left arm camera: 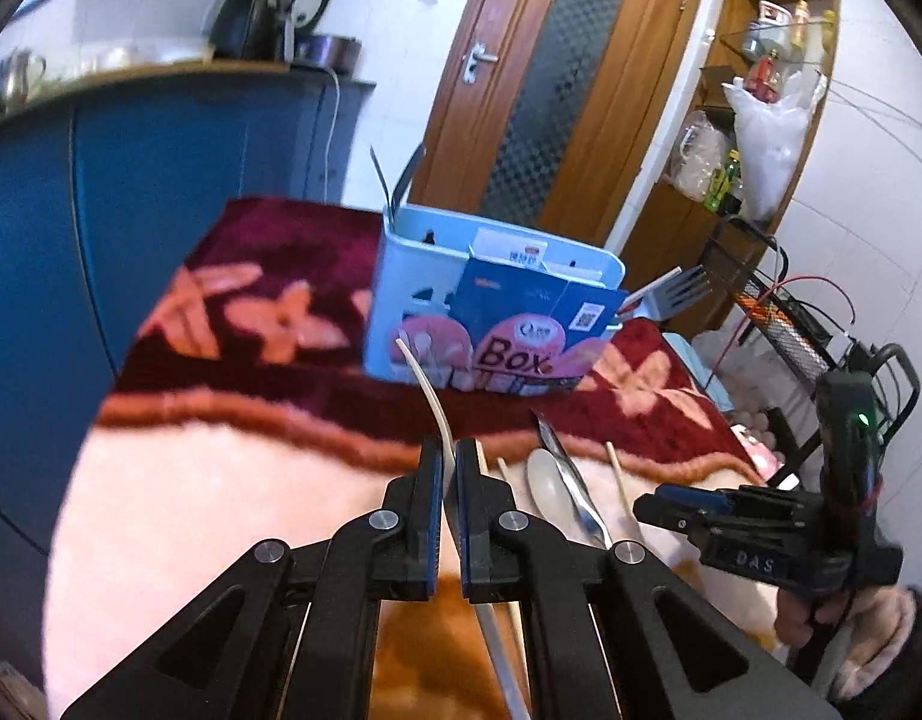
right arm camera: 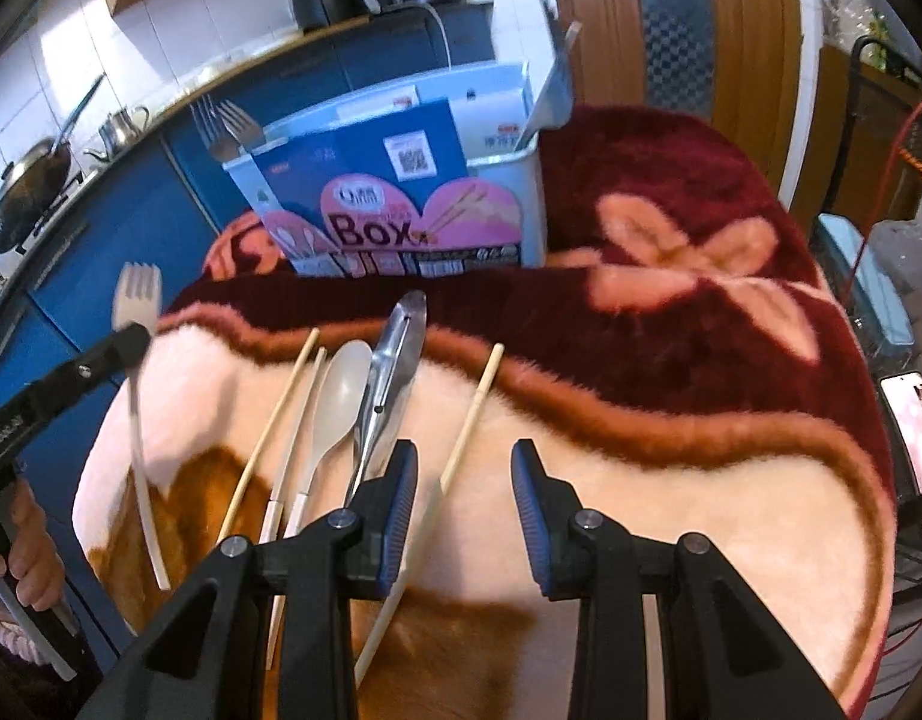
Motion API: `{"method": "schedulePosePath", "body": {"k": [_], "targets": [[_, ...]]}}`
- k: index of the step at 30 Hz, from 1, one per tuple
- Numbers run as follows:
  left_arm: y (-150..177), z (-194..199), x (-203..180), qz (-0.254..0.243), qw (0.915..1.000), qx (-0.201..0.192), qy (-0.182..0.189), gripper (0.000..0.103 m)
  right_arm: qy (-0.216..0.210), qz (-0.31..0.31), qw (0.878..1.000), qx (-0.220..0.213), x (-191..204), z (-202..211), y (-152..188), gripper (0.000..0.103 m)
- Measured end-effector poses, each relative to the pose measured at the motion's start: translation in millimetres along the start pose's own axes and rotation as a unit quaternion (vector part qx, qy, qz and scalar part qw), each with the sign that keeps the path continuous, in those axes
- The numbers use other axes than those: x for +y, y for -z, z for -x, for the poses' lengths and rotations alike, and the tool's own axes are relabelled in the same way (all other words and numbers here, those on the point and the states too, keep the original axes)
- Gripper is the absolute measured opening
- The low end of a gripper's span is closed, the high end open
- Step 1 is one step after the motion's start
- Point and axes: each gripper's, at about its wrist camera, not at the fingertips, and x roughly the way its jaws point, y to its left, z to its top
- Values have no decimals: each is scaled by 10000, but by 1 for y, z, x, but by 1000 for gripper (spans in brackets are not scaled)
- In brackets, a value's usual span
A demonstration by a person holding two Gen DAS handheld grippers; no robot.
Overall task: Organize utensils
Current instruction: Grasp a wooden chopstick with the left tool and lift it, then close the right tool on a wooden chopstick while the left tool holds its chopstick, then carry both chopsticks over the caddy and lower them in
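Observation:
My left gripper (left arm camera: 450,450) is shut on the handle of a pale plastic fork (left arm camera: 425,384), lifted off the blanket; the right wrist view shows the fork's tines (right arm camera: 138,294) raised at the left. My right gripper (right arm camera: 463,504) is open above a wooden chopstick (right arm camera: 472,414) that lies between its jaws, untouched by the pads. More chopsticks (right arm camera: 281,414), a white spoon (right arm camera: 341,396) and a metal peeler (right arm camera: 395,360) lie side by side on the blanket. Behind them stands the blue utensil box (right arm camera: 401,192) marked "Box", with metal forks (right arm camera: 227,126) standing in it.
A furry red, pink and orange blanket (right arm camera: 670,312) covers the small table. Blue kitchen cabinets (left arm camera: 101,210) stand to the left, a wire rack (left arm camera: 778,312) and a phone (right arm camera: 907,420) to the right. A hand (right arm camera: 23,546) holds the left gripper's grip.

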Motion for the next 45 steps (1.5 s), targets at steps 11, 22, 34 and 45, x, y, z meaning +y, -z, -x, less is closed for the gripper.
{"method": "schedulePosePath", "body": {"k": [11, 22, 34, 45], "targets": [[-3, 3, 4, -172, 9998, -95, -45, 4, 41, 47, 9927, 1208, 5, -33, -25, 15], [-9, 9, -4, -326, 9989, -334, -71, 4, -269, -332, 9936, 1050, -10, -24, -24, 6], [-40, 11, -19, -508, 9951, -830, -159, 4, -645, -226, 9907, -1174, -3, 50, -29, 6], [-96, -3, -40, -854, 9859, -1408, -311, 4, -588, -18, 9730, -2230, 12, 69, -70, 6]]}}
